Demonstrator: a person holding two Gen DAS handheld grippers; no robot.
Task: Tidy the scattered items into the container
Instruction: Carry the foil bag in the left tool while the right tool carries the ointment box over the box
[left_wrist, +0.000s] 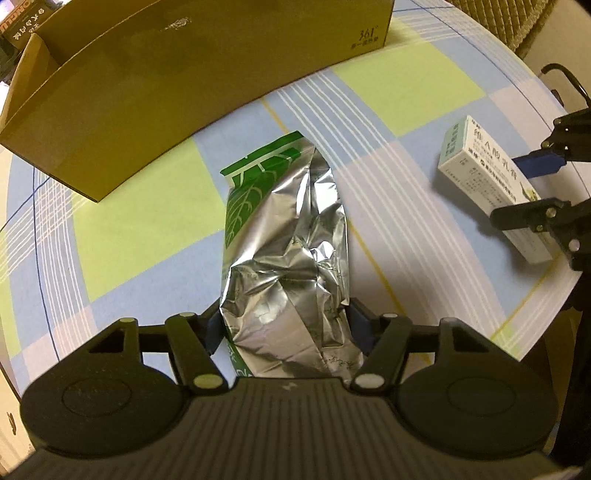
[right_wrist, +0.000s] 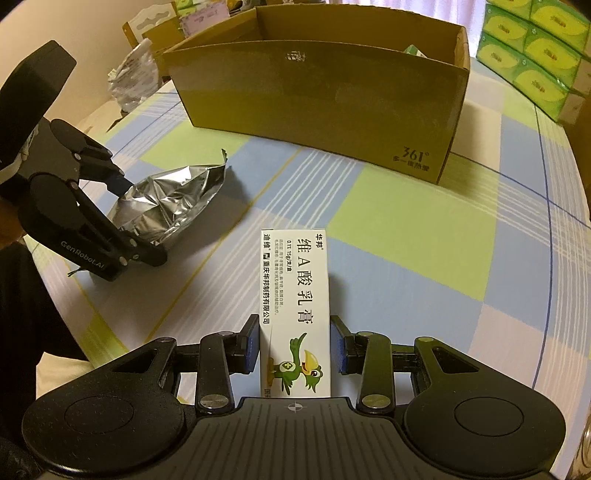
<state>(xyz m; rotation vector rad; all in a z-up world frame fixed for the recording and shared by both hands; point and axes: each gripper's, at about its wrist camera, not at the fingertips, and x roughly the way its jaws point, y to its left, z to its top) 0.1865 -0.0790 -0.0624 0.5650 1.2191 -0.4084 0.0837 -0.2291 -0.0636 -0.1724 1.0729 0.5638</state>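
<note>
Cardboard box (right_wrist: 332, 110): "361°" printed at lower corner, w/ small Chinese line under, unreadable. White carton (right_wrist: 293, 295): "华邦", "迪维", "维A酸乳膏", "0.1% 15g", "重庆华邦制药有限公司". Left gripper (right_wrist: 125, 218) arm: "GenRobot.AI".

The tablecloth (right_wrist: 406, 236) is a plaid of pale blue, lime green and lavender-white squares, crossed by thin white stripes and fine dark blue and yellow lines. The cardboard box (right_wrist: 332, 110) is plain brown with dark print at one corner. The foil pouch (left_wrist: 288, 251) is crinkled silver with a green edge carrying a white leaf pattern. The medicine carton (right_wrist: 295, 314) is white with black lettering and a green cartoon bird (orange beak). Both grippers are black with blue pads (right_wrist: 252, 347). Stacked tissue packs (right_wrist: 535, 48) are green and yellow.
</note>
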